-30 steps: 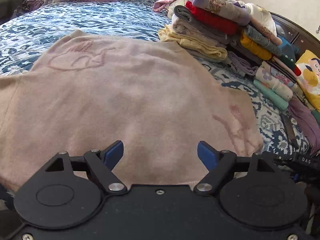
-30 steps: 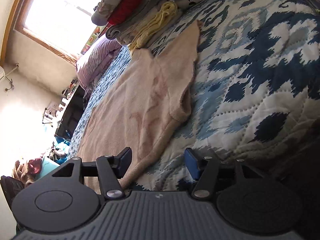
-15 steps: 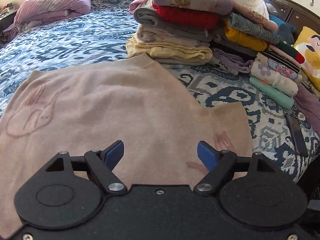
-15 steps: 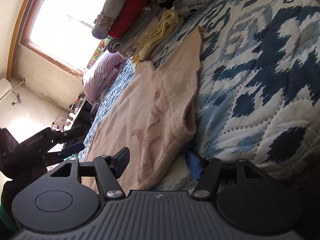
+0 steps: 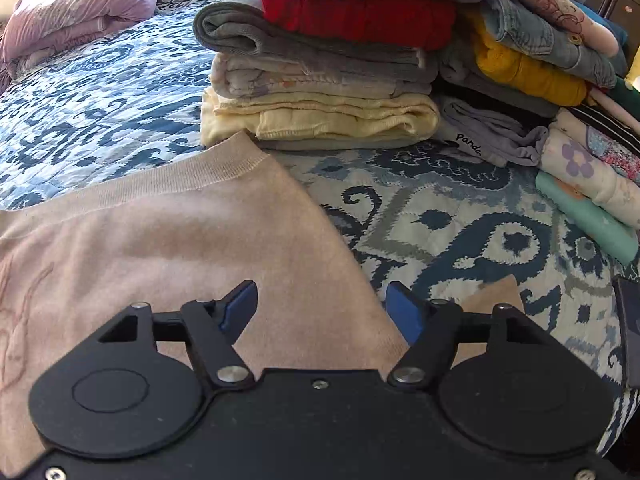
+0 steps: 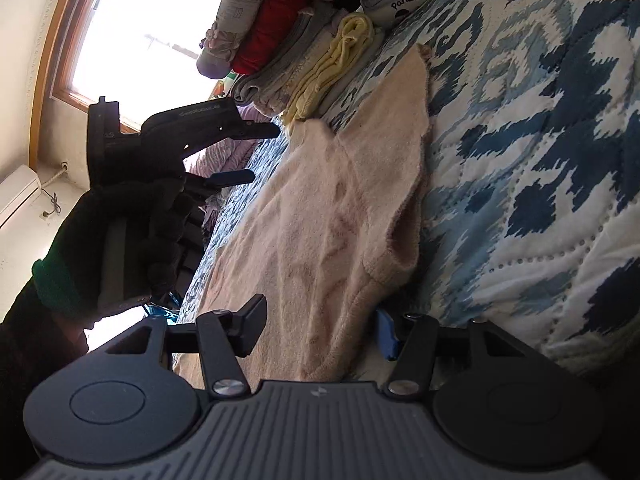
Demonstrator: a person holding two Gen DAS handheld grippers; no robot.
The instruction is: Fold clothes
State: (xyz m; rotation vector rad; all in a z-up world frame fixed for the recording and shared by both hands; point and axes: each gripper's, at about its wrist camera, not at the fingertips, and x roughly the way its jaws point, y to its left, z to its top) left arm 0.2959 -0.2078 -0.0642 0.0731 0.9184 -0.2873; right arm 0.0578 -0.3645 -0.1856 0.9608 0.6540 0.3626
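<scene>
One wide bed [image 5: 100,92], spread with a blue-and-white patterned quilt, serving as the folding surface. Laid flat across it, a pale pink sweater [image 5: 192,240], ribbed hem toward the far side and one short sleeve [image 6: 400,184] out to the edge, apparently smoothed out so a fold can be made. Just beyond the hem, almost touching it, a stack of folded clothes [image 5: 320,80] with more folded pieces leaning alongside, probably finished work kept out of the way. Far off at the head of the bed, a lilac pillow [image 5: 80,12].

Poised over the sweater near the sleeve seam, the left gripper [image 5: 320,304], held in a dark gloved hand [image 6: 132,236] as seen from the right wrist view: jaws just narrowed but parted, pads clear of the cloth, nothing gripped. Seems lined up to pinch the body's side edge.

Low at the near edge of the sweater, the right gripper [image 6: 320,330]: jaws also just drawn in, fabric lying between the two pads, though pressure on it cannot be confirmed; parted enough to read as not yet clamped. Likely next: both closing on cloth, then lifting the side across.
</scene>
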